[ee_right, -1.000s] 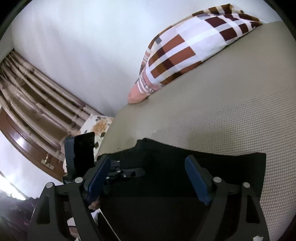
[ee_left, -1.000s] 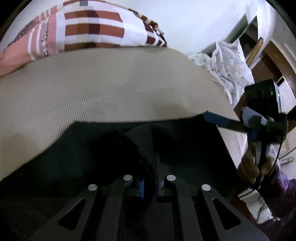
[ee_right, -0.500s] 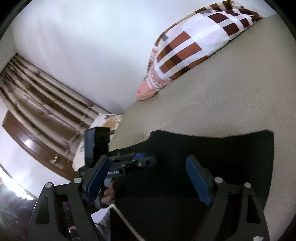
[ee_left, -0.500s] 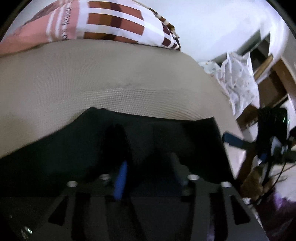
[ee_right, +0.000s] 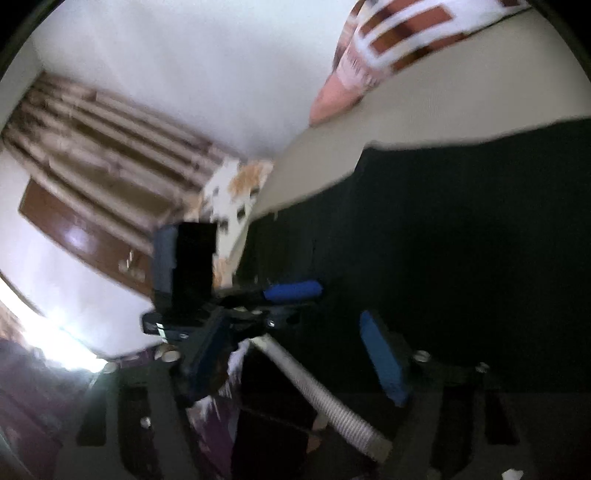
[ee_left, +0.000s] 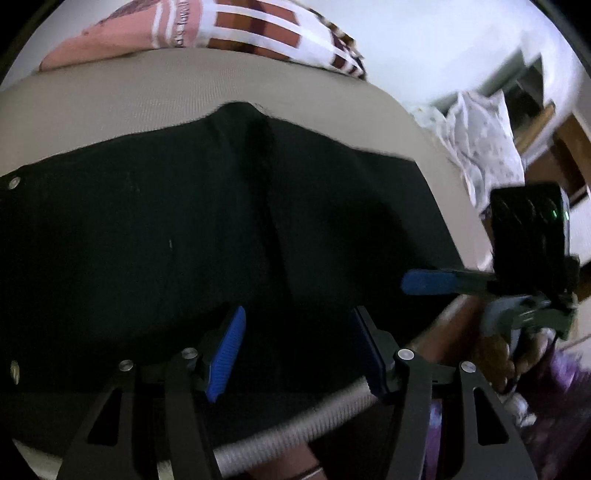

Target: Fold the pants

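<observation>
Black pants point(ee_left: 184, 221) lie spread flat on the beige bed point(ee_left: 147, 92), with a crease running down their middle. My left gripper point(ee_left: 297, 350) hangs over their near edge. Its jaws are opening and its blue pads point(ee_left: 225, 354) hold no cloth. At the right a blue pad point(ee_left: 432, 282) of my right gripper reaches in over the pants' right edge. The right wrist view is blurred. There my right gripper point(ee_right: 295, 362) is over the pants point(ee_right: 461, 240) at the bed's near edge, jaws closing with no cloth pinched. A blue pad point(ee_right: 291, 291) of the left gripper shows beyond it.
A checked red-and-white pillow point(ee_left: 240, 33) lies at the far side of the bed. White ribbed piping point(ee_left: 295, 432) runs along the near bed edge. A white dotted cloth point(ee_left: 480, 140) and wooden furniture are to the right. Curtains point(ee_right: 110, 140) hang to the left.
My left gripper let go of the bunched black cloth and opened. Both grippers drew back toward the near bed edge, so the pants fill more of both views. The right jaws have narrowed.
</observation>
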`<state>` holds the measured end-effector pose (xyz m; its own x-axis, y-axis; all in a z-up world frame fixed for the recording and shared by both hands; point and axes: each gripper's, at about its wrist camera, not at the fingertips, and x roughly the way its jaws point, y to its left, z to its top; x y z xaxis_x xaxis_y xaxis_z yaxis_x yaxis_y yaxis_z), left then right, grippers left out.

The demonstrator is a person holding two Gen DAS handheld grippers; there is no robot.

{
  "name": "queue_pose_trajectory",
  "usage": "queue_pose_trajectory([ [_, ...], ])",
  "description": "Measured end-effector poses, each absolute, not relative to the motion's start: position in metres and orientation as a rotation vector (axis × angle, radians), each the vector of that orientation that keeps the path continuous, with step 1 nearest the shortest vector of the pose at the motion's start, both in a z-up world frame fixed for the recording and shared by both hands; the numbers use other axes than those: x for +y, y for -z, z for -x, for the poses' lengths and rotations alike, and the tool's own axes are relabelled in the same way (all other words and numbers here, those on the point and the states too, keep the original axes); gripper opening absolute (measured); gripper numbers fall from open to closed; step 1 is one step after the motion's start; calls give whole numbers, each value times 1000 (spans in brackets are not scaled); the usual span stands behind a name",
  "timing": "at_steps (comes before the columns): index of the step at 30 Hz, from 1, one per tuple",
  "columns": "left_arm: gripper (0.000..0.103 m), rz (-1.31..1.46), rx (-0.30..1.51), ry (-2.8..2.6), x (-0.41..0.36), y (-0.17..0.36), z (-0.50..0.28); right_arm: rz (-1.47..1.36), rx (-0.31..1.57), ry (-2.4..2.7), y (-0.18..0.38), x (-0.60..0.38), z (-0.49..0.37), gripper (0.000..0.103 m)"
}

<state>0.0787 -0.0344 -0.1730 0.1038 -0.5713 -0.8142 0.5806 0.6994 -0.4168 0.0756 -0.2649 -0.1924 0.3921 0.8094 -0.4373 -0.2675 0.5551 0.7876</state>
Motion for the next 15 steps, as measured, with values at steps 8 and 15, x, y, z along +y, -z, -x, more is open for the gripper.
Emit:
queue_pose_trajectory([
  [8,63,80,1075,683,52,123,-67,-429,985,-783,172,-216,-59,62],
  [15,88,434,1053,399,229,127,-105,-555,895,-777,144,-212,-75,73],
])
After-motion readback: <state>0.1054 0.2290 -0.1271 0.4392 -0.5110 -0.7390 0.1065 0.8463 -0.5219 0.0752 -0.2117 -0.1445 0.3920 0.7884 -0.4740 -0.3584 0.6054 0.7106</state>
